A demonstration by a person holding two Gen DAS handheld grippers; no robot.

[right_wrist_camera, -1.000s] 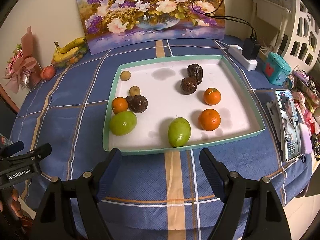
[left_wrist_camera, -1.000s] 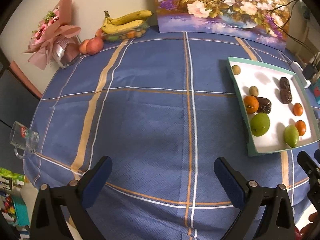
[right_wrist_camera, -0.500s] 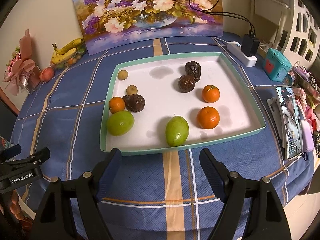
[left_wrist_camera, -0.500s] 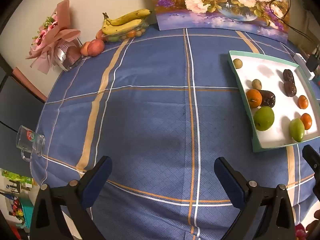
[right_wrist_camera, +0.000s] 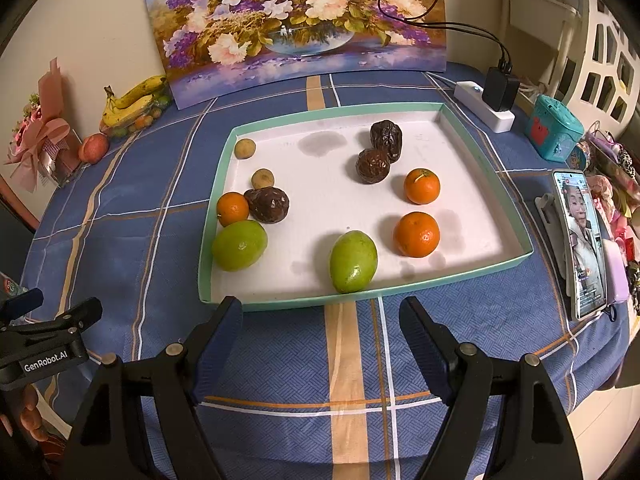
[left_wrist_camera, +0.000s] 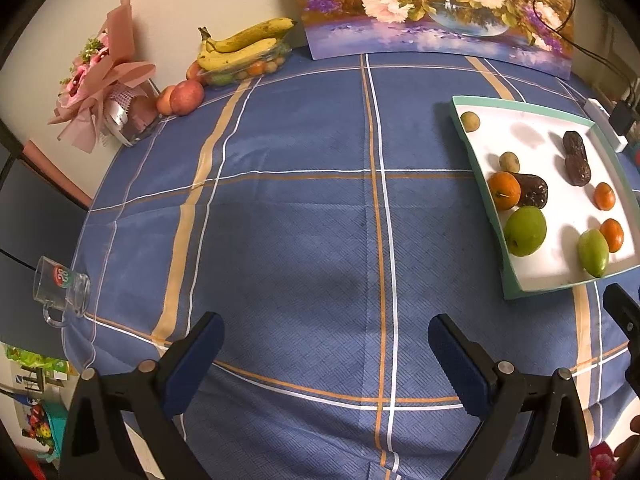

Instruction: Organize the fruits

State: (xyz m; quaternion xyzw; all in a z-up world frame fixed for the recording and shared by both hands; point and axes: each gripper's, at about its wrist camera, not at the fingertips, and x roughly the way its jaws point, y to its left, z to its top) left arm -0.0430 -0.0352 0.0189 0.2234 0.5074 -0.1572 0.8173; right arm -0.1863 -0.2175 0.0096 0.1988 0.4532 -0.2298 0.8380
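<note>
A white tray with a teal rim (right_wrist_camera: 360, 296) (left_wrist_camera: 508, 280) lies on the blue checked cloth. It holds two green fruits (right_wrist_camera: 353, 261) (right_wrist_camera: 239, 245), three oranges (right_wrist_camera: 416, 234), three dark wrinkled fruits (right_wrist_camera: 267, 204) and two small tan ones (right_wrist_camera: 245, 148). My right gripper (right_wrist_camera: 320, 344) hovers open just in front of the tray's near rim, nothing between its fingers. My left gripper (left_wrist_camera: 326, 356) stands open over bare cloth, to the left of the tray, also holding nothing.
Bananas on a fruit dish (left_wrist_camera: 240, 46), two peaches (left_wrist_camera: 186, 96) and a pink bouquet (left_wrist_camera: 100, 76) stand at the back left. A glass mug (left_wrist_camera: 60, 292) sits at the left edge. A flower painting (right_wrist_camera: 296, 24), power strip (right_wrist_camera: 484, 112), teal box (right_wrist_camera: 554, 132) and phone (right_wrist_camera: 580, 240) flank the tray.
The left wrist view has shifted slightly, with the tray now a little lower at the right. Both grippers keep the same opening; no fruit has moved.
</note>
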